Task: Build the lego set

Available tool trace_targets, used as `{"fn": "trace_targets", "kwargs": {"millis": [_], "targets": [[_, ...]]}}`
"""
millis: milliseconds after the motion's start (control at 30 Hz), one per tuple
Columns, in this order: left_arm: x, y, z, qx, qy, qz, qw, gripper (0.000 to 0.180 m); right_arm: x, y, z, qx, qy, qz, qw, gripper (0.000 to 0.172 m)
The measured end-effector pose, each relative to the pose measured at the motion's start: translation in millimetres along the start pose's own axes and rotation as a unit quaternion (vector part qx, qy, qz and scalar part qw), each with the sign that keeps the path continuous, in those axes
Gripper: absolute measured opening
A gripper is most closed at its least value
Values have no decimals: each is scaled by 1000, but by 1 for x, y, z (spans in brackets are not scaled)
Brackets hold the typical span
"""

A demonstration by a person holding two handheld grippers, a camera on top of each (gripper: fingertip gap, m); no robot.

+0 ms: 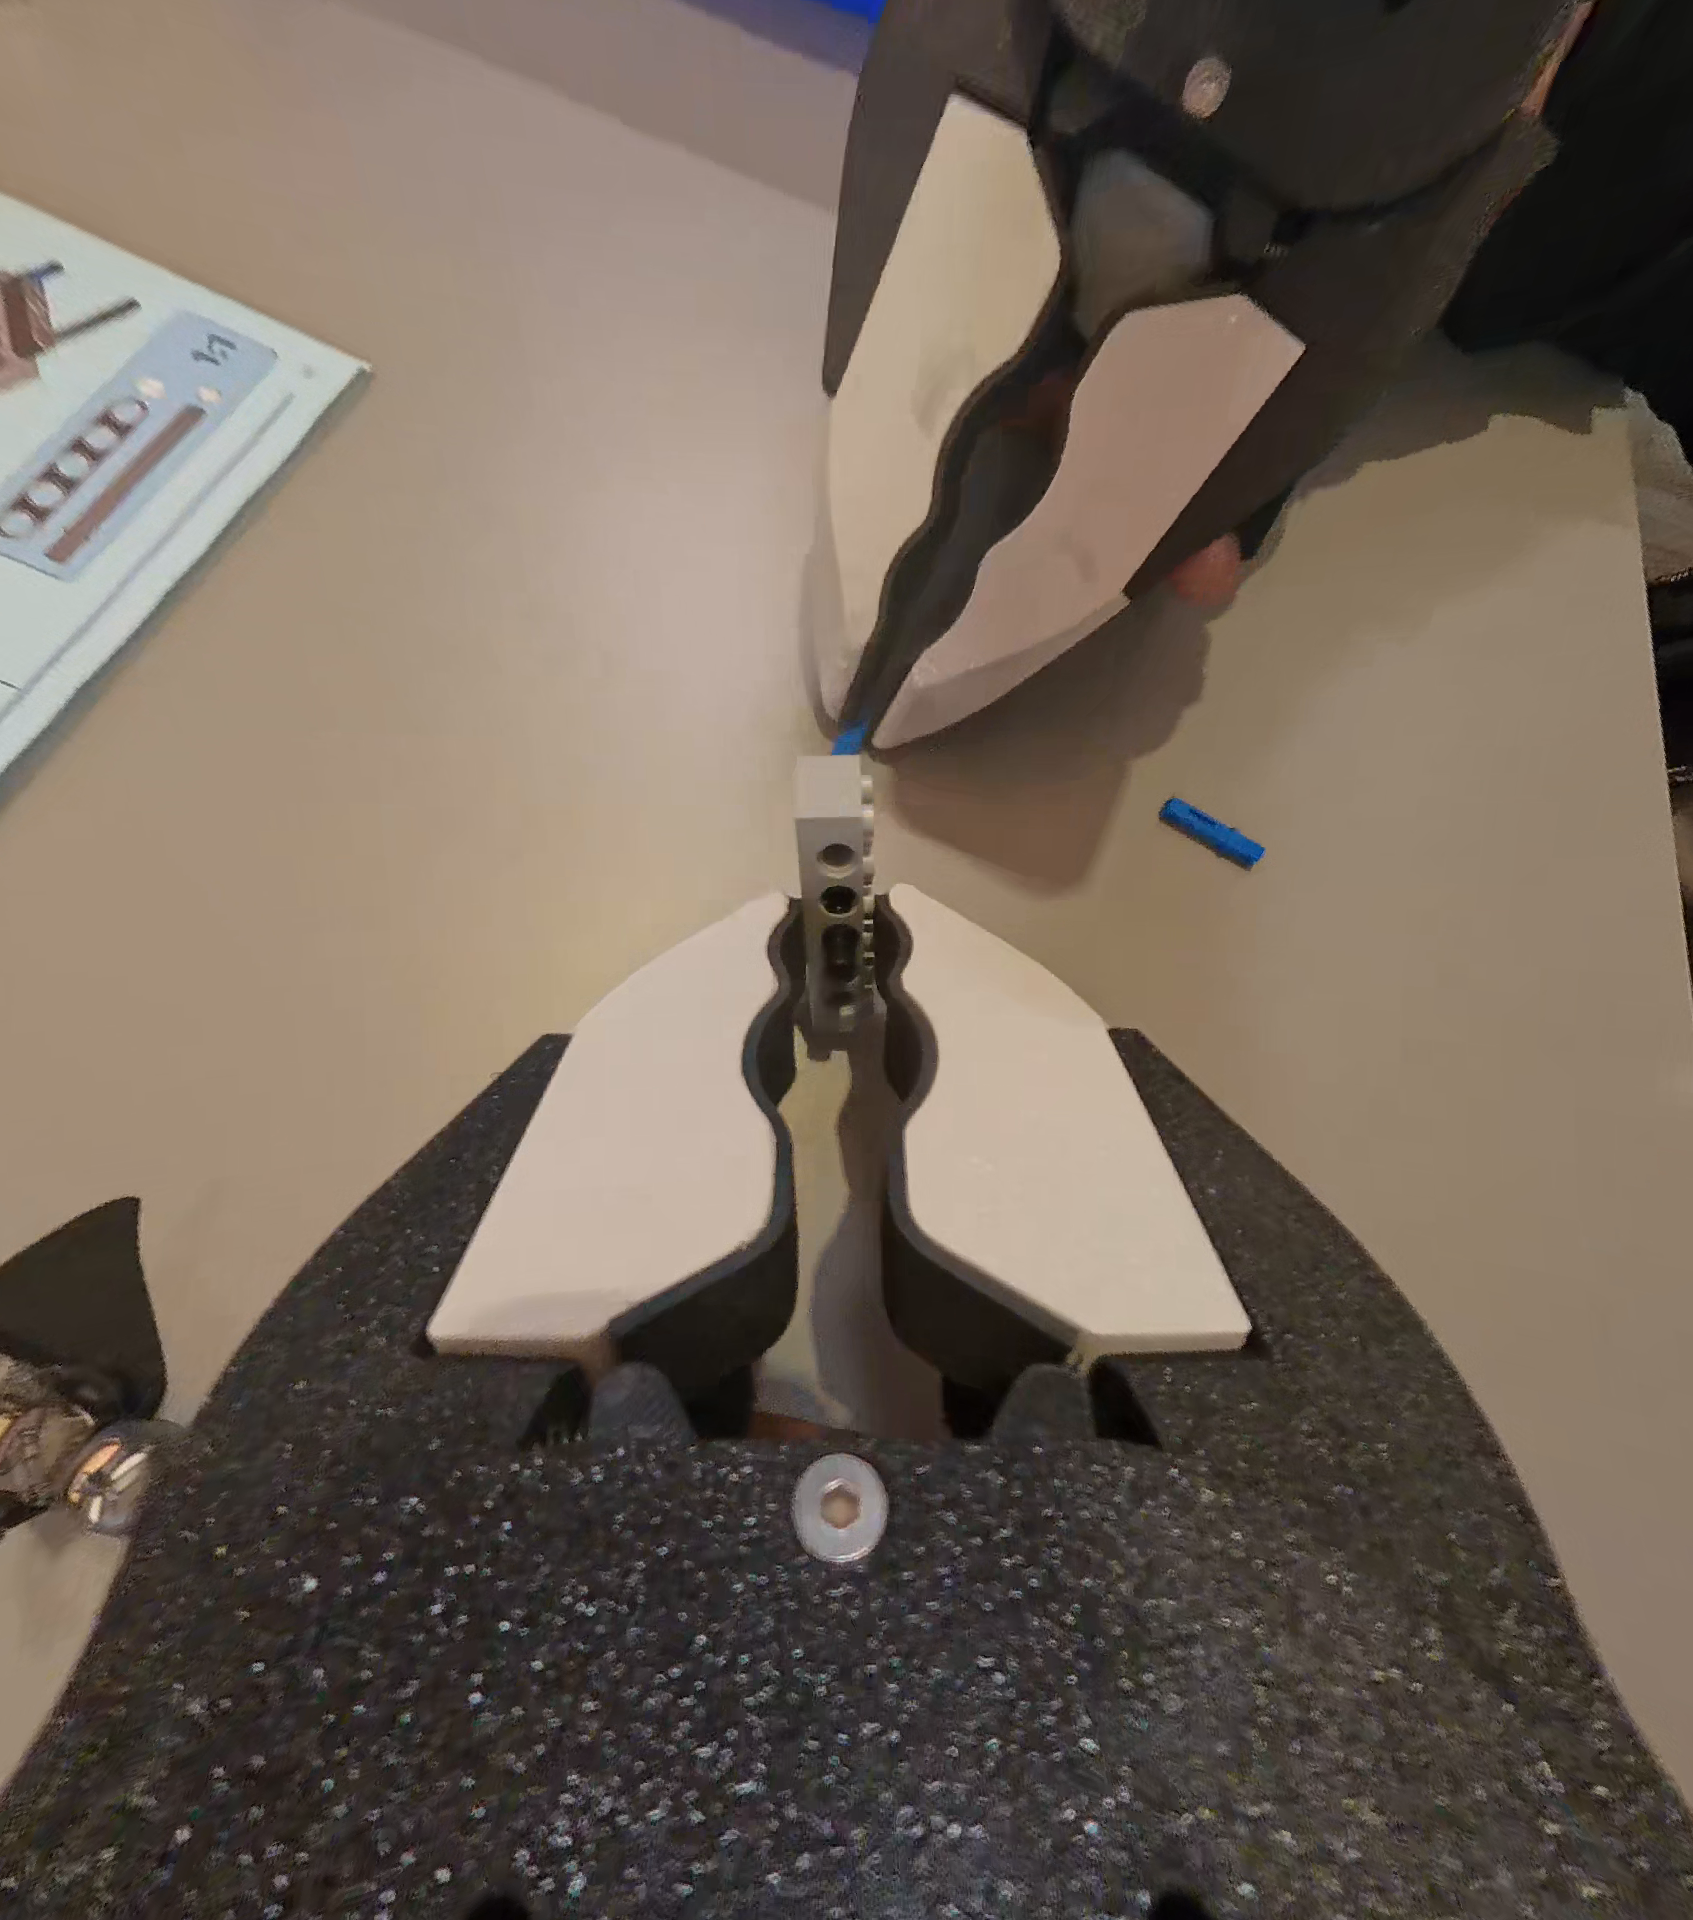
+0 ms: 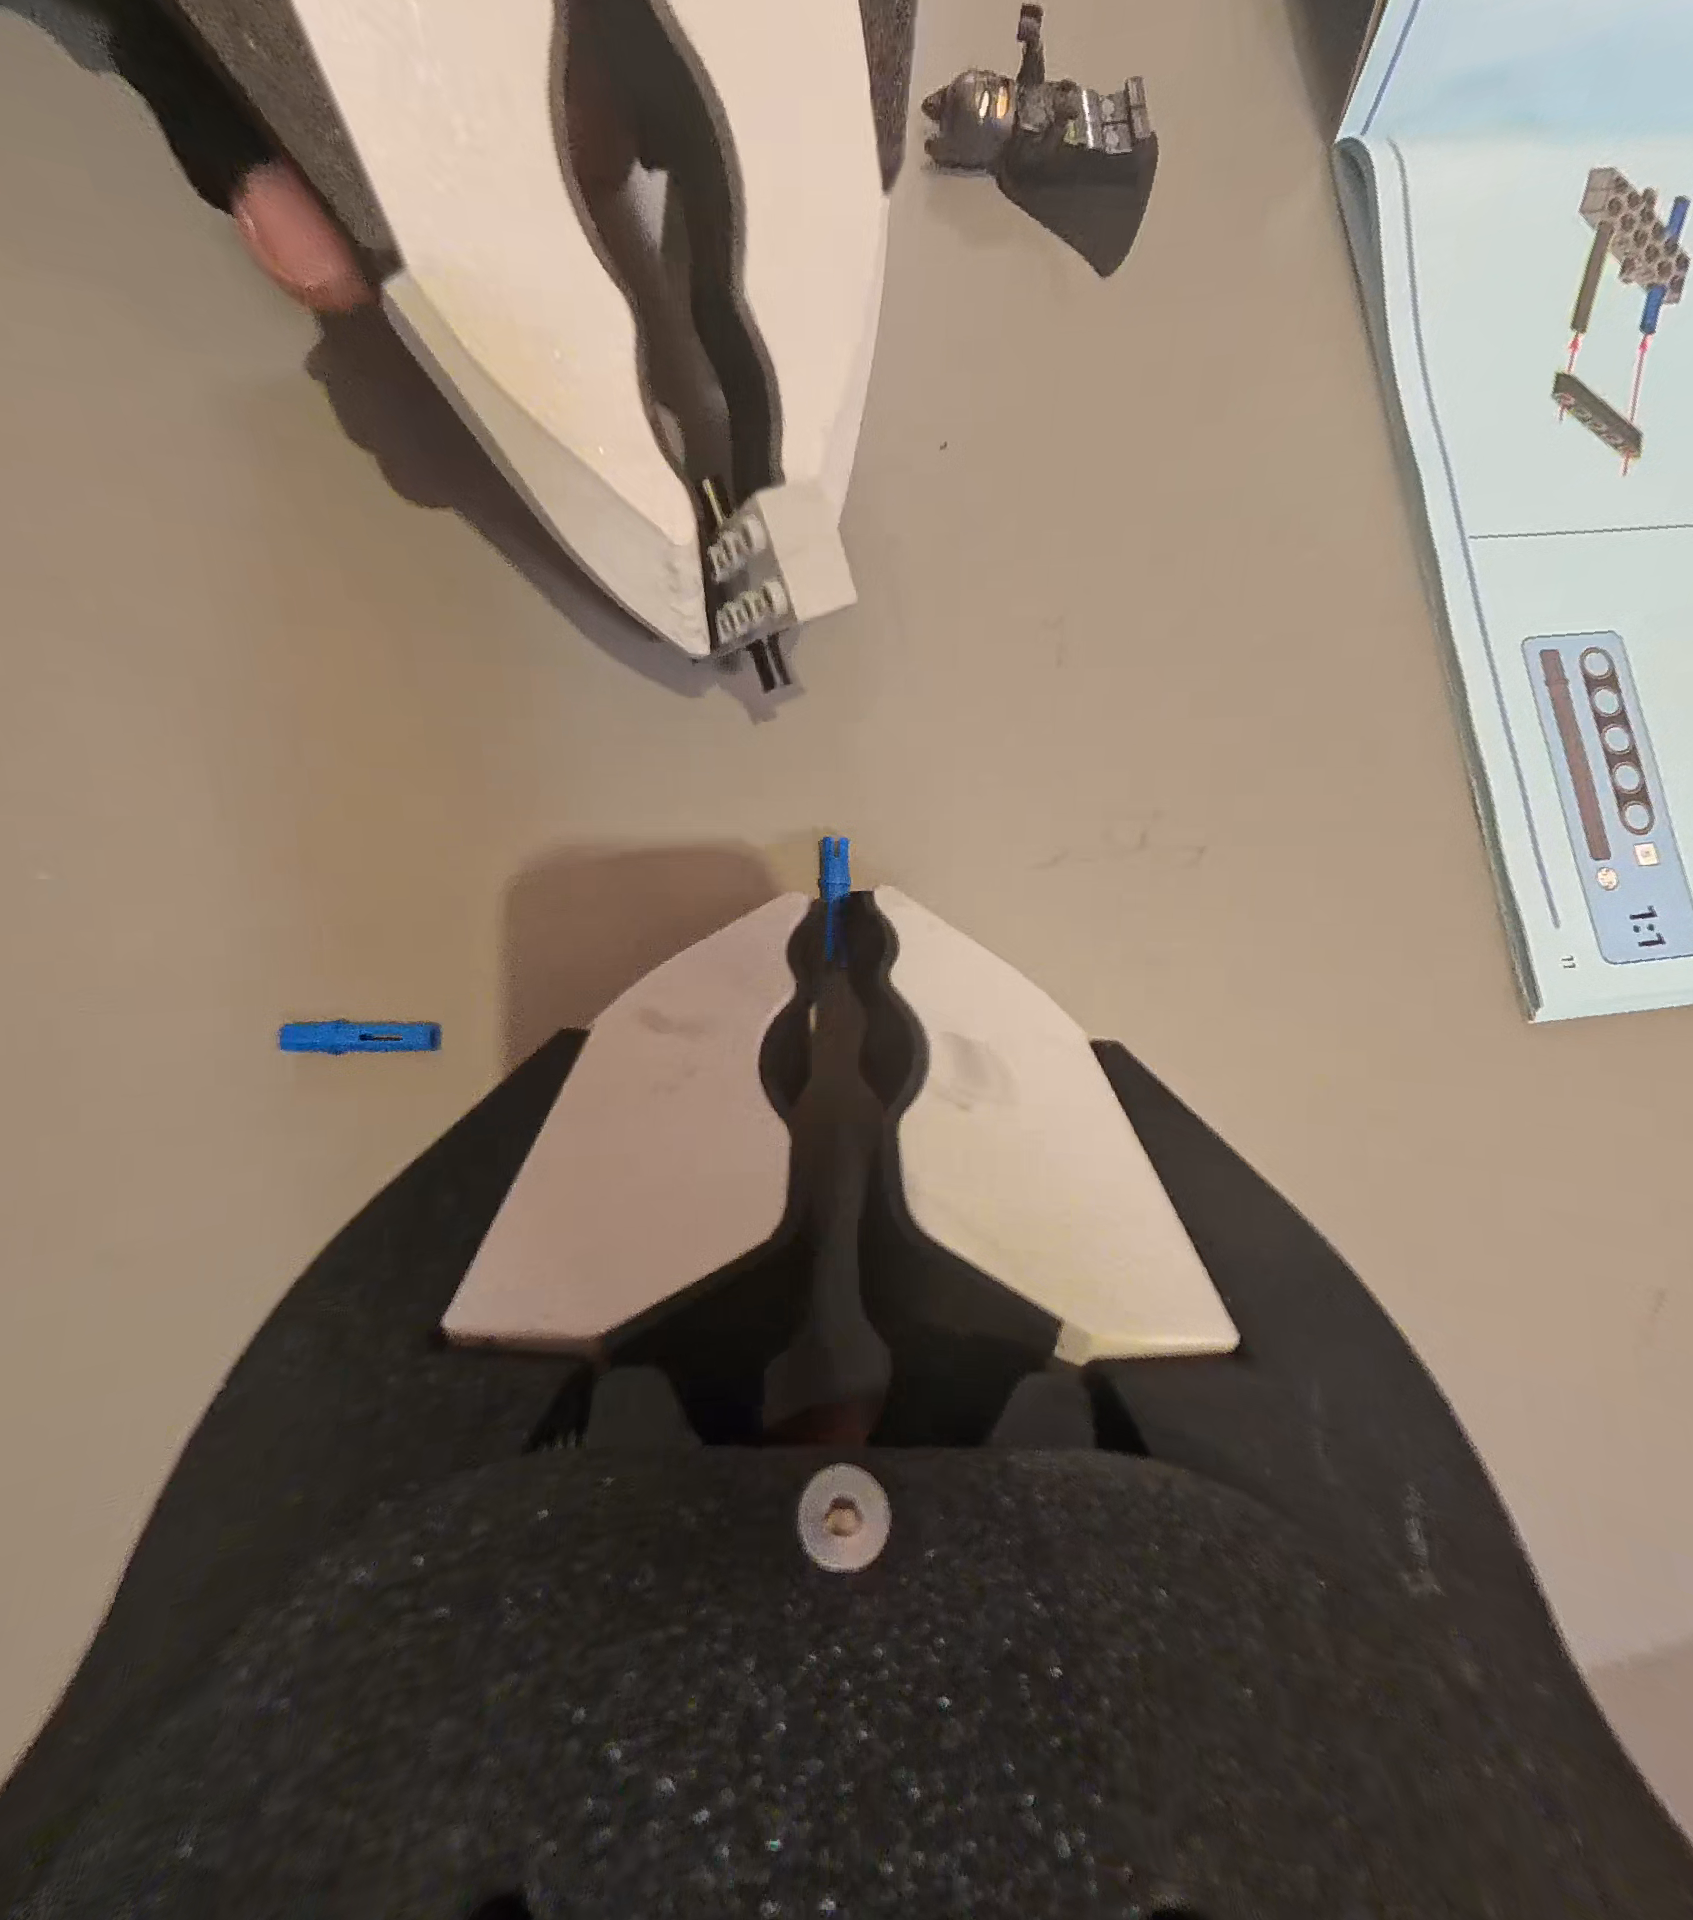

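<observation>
A light grey holed beam [image 1: 834, 894] is gripped between white fingers [image 1: 655, 1122] set in speckled black bodies, a bright blue pin [image 2: 831, 883] is pinched likewise, a second blue pin [image 2: 359, 1037] is seen on the beige surface [image 2: 1133, 727], beside a pale blue booklet [image 2: 1600, 520].

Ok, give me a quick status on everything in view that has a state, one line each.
Left gripper: shut on the grey holed brick.
Grey holed brick: held, sticking out past the fingertips.
Right gripper: shut on a blue pin.
Held blue pin: tip poking forward, close to the brick's end.
Loose blue pin: lying flat on the table.
Instruction booklet: open, flat.
Dark toy figure: lying on the table.
</observation>
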State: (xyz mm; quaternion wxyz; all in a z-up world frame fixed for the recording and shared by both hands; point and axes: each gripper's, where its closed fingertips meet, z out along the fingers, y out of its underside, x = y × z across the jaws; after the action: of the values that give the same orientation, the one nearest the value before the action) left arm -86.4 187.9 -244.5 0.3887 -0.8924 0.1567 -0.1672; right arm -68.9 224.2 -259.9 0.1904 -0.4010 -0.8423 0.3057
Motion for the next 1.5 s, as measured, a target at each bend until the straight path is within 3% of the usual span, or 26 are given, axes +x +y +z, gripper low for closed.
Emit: {"fn": "trace_targets", "kwargs": {"millis": [300, 600, 733, 867, 967, 1500], "targets": [[3, 5, 1, -15, 9, 9, 1000, 19, -9, -8, 4, 17, 18, -50, 998, 3], [5, 5, 2, -18, 3, 27, 999, 12, -11, -13, 2, 31, 17, -48, 998, 4], [3, -10, -7, 41, 28, -32, 998, 12, -7, -23, -7, 77, 12, -19, 997, 3], [-1, -27, -19, 122, 74, -123, 982, 12, -1, -40, -21, 145, 25, 2, 989, 4], [-6, -29, -21, 141, 87, -166, 972, 12, 7, -47, -28, 172, 46, 12, 984, 3], [11, -20, -6, 80, 93, -132, 984, 12, 5, -52, -23, 175, 53, 18, 983, 2]]}}
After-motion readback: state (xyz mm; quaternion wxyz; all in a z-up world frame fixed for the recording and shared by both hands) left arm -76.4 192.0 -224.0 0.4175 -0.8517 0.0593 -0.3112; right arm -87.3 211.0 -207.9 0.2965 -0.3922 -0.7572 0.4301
